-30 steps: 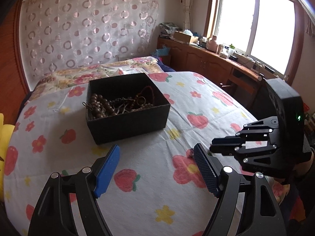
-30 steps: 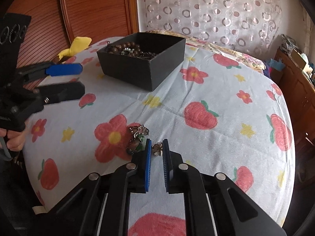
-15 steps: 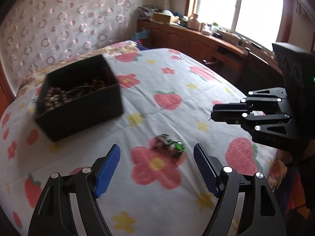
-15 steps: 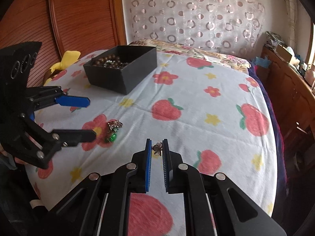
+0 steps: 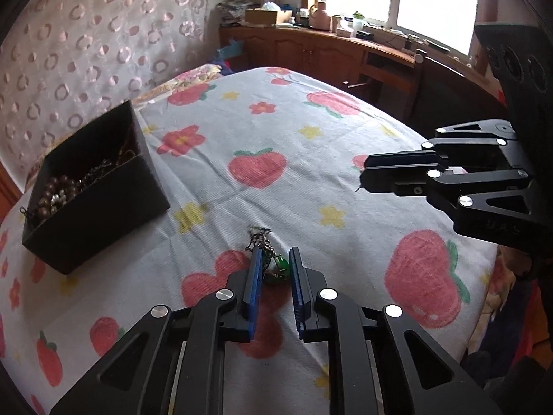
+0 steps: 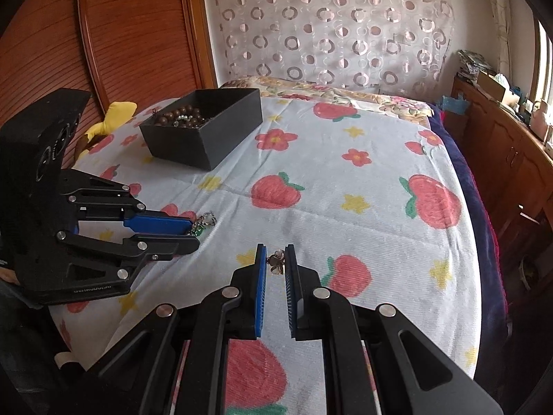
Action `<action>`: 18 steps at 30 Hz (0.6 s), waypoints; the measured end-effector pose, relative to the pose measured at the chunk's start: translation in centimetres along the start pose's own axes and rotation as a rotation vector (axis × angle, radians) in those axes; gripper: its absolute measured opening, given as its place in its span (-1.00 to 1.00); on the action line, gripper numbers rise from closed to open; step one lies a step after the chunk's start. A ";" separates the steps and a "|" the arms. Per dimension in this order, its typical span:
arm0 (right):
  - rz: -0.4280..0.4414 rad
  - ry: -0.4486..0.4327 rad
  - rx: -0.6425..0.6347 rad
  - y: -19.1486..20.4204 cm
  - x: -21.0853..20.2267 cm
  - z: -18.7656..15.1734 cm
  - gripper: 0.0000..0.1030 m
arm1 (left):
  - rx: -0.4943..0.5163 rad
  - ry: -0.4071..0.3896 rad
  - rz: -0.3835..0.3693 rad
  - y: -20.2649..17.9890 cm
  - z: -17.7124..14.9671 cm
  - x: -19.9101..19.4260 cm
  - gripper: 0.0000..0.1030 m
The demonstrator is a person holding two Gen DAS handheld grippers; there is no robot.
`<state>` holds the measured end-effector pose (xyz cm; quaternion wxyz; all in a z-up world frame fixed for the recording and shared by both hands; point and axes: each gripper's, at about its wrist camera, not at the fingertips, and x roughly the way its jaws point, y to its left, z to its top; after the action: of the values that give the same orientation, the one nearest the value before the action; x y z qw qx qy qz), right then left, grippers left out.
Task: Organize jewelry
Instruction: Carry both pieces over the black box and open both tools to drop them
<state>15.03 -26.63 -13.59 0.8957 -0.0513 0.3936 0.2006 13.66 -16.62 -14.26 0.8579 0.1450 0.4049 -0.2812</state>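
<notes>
Grippers [image 5: 273, 259] [image 6: 275, 263] around chain [image 5: 266, 247], earring [image 6: 276, 263]

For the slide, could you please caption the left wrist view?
Left gripper closing on a green-beaded charm on the fruit-print sheet, beside the black box of beads.

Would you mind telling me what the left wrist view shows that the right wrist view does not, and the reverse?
Only the left wrist view shows the bright window and the green-beaded piece close up between the left gripper fingers. Only the right wrist view shows the wooden headboard, the yellow cloth and the small flower-shaped piece pinched in the right gripper. Both show the black box of beads, the flower-and-strawberry bedsheet, the circle-patterned curtain and the wooden cabinets.
</notes>
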 end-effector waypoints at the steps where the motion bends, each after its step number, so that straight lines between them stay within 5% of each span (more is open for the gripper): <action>1: 0.001 0.000 -0.002 0.0 0.0 0.0 -0.77 | 0.004 -0.005 0.002 0.0 0.0 -0.2 -0.73; 18: 0.023 -0.060 -0.039 2.3 -0.5 3.6 -0.76 | -0.112 -0.159 0.048 4.9 1.9 -6.4 -0.73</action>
<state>16.25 -23.82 -10.57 0.9035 -0.0582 0.3631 0.2200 14.47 -11.33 -8.01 0.9005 0.0835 0.3471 -0.2483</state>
